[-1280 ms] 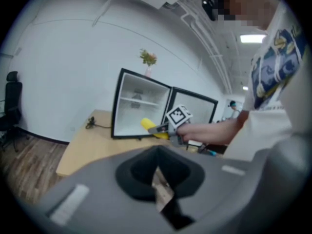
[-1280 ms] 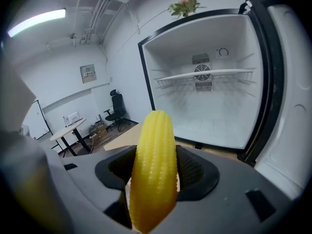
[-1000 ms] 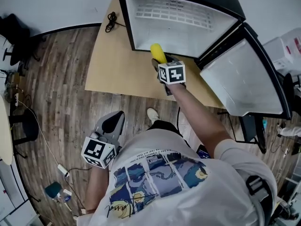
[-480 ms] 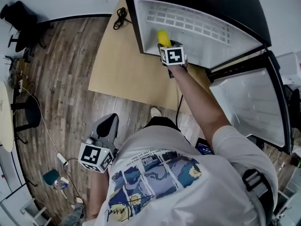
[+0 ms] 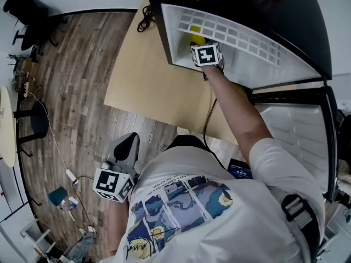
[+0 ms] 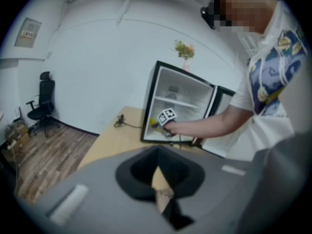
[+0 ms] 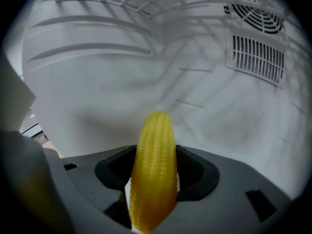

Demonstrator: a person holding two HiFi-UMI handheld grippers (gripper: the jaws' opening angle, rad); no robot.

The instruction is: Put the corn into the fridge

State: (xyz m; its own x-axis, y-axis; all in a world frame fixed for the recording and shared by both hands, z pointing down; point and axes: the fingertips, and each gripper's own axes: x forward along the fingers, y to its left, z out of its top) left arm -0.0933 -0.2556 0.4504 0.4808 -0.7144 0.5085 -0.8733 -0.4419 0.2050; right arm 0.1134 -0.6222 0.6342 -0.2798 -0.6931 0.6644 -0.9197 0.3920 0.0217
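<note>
A yellow corn cob [image 7: 153, 169] stands upright between the jaws of my right gripper [image 7: 153, 179], which is shut on it. In the head view that gripper [image 5: 198, 44] reaches inside the open black mini fridge [image 5: 164, 32], and the corn [image 5: 197, 40] pokes out past the marker cube over the white interior. The fridge's white back wall [image 7: 195, 82] fills the right gripper view. My left gripper [image 5: 127, 141] hangs low beside my body, shut and holding nothing. The left gripper view shows the fridge [image 6: 183, 106] and the corn [image 6: 153, 123] from afar.
The fridge sits on a light wooden table [image 5: 142, 75], its door [image 5: 296, 125] swung open to the right. A black cable [image 5: 147, 16] lies at the table's back left. Black chairs [image 5: 22, 12] stand on the wood floor at left. A fan vent [image 7: 258, 52] marks the fridge's back wall.
My right gripper has carried the corn forward from the fridge's front edge into its interior. The left gripper has stayed at my side.
</note>
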